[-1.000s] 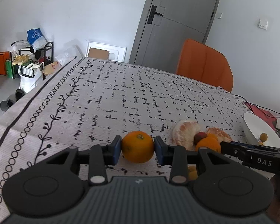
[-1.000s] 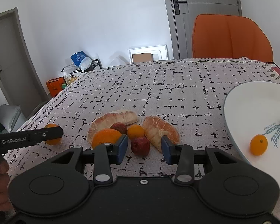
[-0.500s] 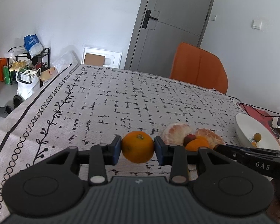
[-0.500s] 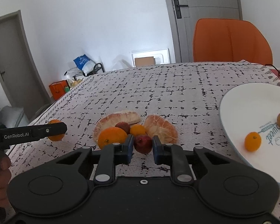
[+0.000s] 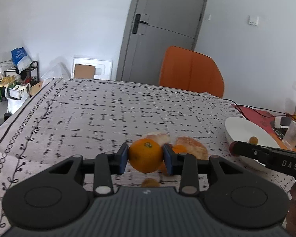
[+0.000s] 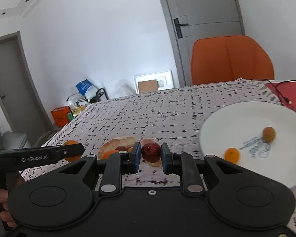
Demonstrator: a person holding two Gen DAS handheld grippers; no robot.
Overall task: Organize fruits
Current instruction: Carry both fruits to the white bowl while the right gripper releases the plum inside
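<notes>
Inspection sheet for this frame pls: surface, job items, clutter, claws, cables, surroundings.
Surface: patterned tablecloth.
Job's things: orange in left claw; red fruit in right claw; white plate holds two small fruits; peeled citrus pieces and more fruit on cloth.
Clutter: glass beyond plate.
Claws: both shut on fruit.
Cables: dark cable on red mat.
Surroundings: orange chair, grey door, floor rack with bags.
</notes>
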